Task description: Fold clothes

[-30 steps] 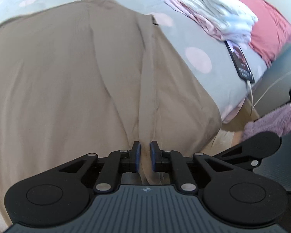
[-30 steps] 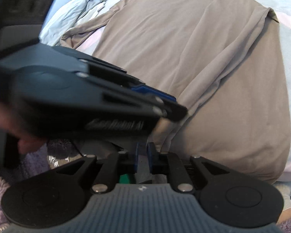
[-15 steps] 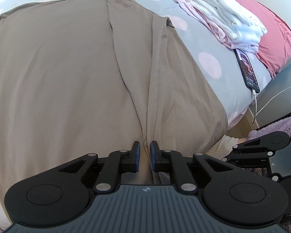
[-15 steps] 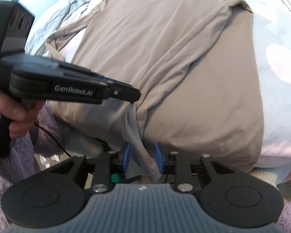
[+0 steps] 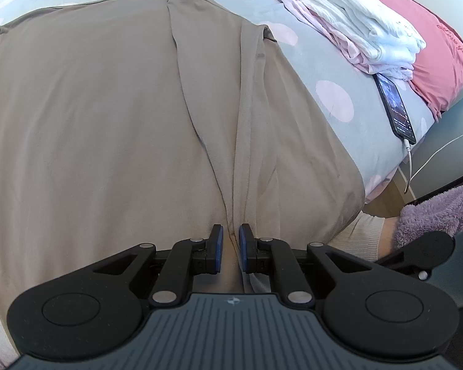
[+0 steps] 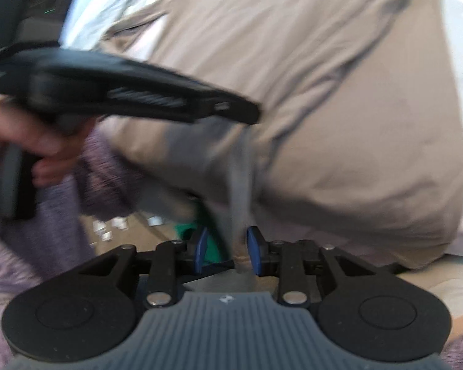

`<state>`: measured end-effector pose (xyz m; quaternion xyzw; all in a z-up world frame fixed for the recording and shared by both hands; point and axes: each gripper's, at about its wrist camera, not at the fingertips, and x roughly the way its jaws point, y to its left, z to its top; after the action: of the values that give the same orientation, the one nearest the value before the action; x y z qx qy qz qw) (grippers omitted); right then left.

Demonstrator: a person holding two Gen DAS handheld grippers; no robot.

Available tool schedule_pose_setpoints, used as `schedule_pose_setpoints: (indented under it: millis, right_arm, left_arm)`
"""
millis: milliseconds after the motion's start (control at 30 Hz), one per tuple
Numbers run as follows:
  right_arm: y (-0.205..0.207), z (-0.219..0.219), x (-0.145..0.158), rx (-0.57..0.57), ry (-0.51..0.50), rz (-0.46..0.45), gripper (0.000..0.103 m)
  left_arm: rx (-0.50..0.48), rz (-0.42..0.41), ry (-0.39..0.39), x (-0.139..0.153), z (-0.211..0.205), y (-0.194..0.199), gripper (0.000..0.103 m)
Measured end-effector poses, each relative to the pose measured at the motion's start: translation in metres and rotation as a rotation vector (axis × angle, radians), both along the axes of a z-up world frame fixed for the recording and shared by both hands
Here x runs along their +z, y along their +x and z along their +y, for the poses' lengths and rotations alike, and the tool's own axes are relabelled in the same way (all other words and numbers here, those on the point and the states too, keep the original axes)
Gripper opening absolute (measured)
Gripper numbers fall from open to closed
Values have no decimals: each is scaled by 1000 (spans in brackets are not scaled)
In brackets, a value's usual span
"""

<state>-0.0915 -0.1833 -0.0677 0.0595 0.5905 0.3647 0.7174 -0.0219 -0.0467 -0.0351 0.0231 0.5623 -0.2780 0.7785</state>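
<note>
A taupe long-sleeved shirt [image 5: 108, 108] lies spread over the bed, its near edge hanging over the bedside. My left gripper [image 5: 231, 240] is shut on a pinched fold at that near edge. In the right wrist view the same shirt [image 6: 339, 92] fills the upper right, and the left gripper [image 6: 250, 115] reaches in from the left, held by a hand [image 6: 21, 141]. My right gripper [image 6: 227, 246] has its jaws apart just below the left one. A hanging strip of the shirt runs down between its blue pads [image 6: 200, 246], which do not press on it.
A folded stack of white and pink clothes [image 5: 361, 27] lies at the far right of the bed beside a red pillow [image 5: 441, 58]. A phone [image 5: 396, 108] with a cable lies by the bed edge on the dotted grey cover [image 5: 333, 104]. Something green [image 6: 213, 243] sits on the floor below.
My right gripper's jaws have parted from around the hanging cloth, and its view has shifted and blurred. The left gripper keeps its hold, and more of the far bed shows in its view.
</note>
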Motion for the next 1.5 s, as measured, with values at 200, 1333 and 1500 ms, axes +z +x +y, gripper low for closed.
schedule_pose_setpoints:
  millis: [200,1333,1500]
  right_arm:
    - [1,6,0,7,-11,-26,32]
    - [6,-2,43,22,-72,-57,2]
    - [8,-5,42,19,-43,-49,2]
  left_arm:
    - [1,0,0,-1,0,0,9]
    - [-186,-179,48,61,-68,62,19]
    - [-277,-291,105,66,-115,108,19]
